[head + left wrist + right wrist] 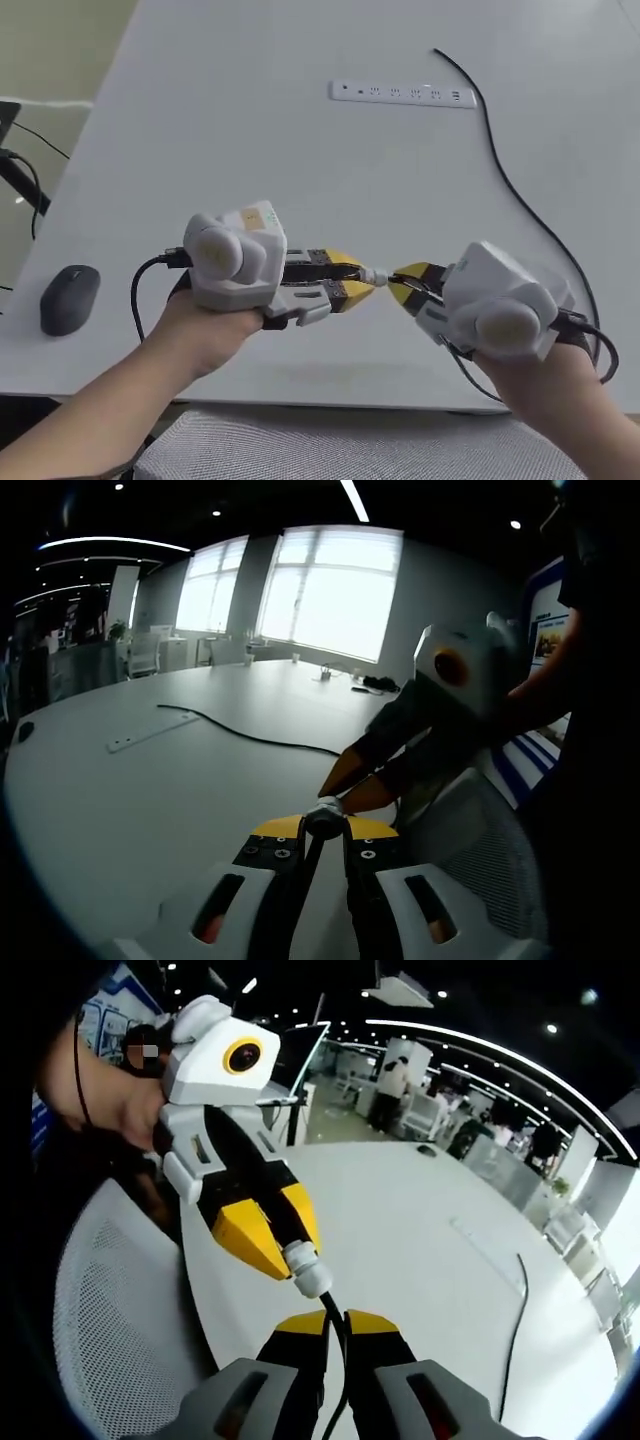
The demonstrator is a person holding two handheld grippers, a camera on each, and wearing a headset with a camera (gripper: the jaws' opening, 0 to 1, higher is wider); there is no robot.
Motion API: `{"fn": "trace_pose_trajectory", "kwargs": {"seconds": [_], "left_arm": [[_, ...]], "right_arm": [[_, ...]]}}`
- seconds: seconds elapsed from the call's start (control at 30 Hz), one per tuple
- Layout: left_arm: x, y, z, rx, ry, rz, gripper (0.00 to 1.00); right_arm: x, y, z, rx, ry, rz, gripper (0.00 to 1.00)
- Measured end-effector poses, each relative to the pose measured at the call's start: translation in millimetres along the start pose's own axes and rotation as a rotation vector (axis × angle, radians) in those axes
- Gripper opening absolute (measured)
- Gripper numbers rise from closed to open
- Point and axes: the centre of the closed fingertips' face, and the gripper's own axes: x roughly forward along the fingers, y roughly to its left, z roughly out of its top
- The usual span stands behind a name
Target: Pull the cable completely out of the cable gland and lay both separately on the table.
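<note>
The left gripper [352, 277] is clamped on the gland [375, 275]. The right gripper [402, 284], almost tip to tip with it, pinches the cable [337, 1332] just where it leaves the gland, and both are held over the table's [300, 160] near edge, above a chair [330, 445]. Beyond them the tabletop lies open, with a mouse [69, 297] by the left edge, a black cord [510, 185] along the right side, and a power strip [403, 94] far off.

Bottom centre, my right gripper [335, 1324] pinches a thin black cable [338, 1352]. Above it, the left gripper [284, 1252] clamps a white plastic gland [309, 1274].
</note>
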Motion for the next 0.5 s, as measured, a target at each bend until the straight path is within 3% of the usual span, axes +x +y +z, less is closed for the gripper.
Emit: {"fn": "trace_pose_trajectory", "kwargs": {"seconds": [0.5], "left_arm": [[-0.2, 2.3, 7.5, -0.001, -0.023, 0.007, 0.15]], "right_arm": [[-3.8, -21.9, -25.6, 0.265, 0.004, -0.030, 0.00]]}}
